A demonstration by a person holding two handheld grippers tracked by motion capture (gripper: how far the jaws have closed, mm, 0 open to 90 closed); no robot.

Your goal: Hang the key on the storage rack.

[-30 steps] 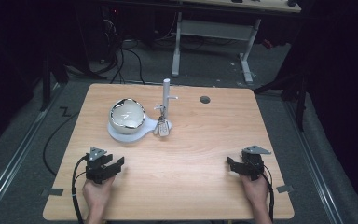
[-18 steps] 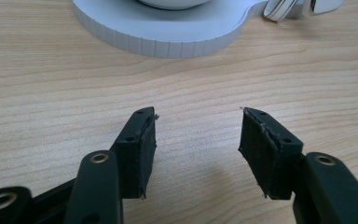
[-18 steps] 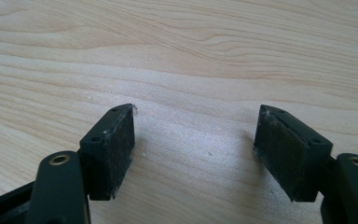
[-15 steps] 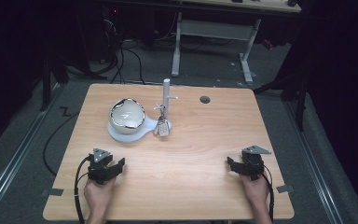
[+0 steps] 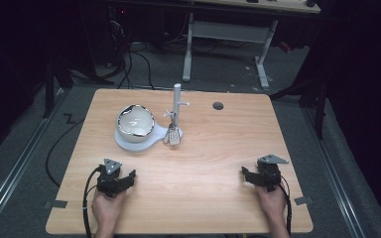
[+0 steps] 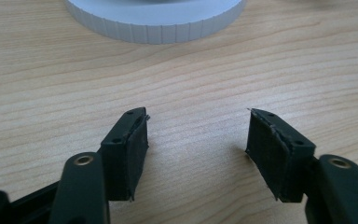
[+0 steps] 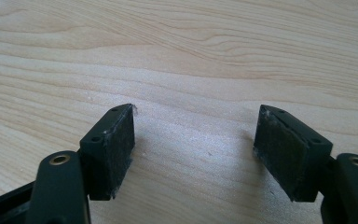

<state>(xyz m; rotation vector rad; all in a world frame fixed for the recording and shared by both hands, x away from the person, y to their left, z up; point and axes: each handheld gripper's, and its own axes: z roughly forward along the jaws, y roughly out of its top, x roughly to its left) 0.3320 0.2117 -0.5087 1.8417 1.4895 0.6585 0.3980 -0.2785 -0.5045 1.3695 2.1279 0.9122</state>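
Sitting on white base [image 5: 129, 143]: shiny bowl [image 5: 135, 121] | contents unclear | tools spread

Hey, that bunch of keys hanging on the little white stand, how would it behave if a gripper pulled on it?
The keys would probably swing and flop, since they dangle loosely from the peg. The stand looks thin and tall, but its wide white base also carries a bowl, so tipping seems unlikely.

On the table [image 5: 203, 163], the bowl [image 5: 135, 122] sits on its base [image 5: 129, 144] ahead of my left gripper [image 5: 124, 181]; the post [image 5: 176, 101] stands just right of it, my right gripper [image 5: 250, 176] well apart.
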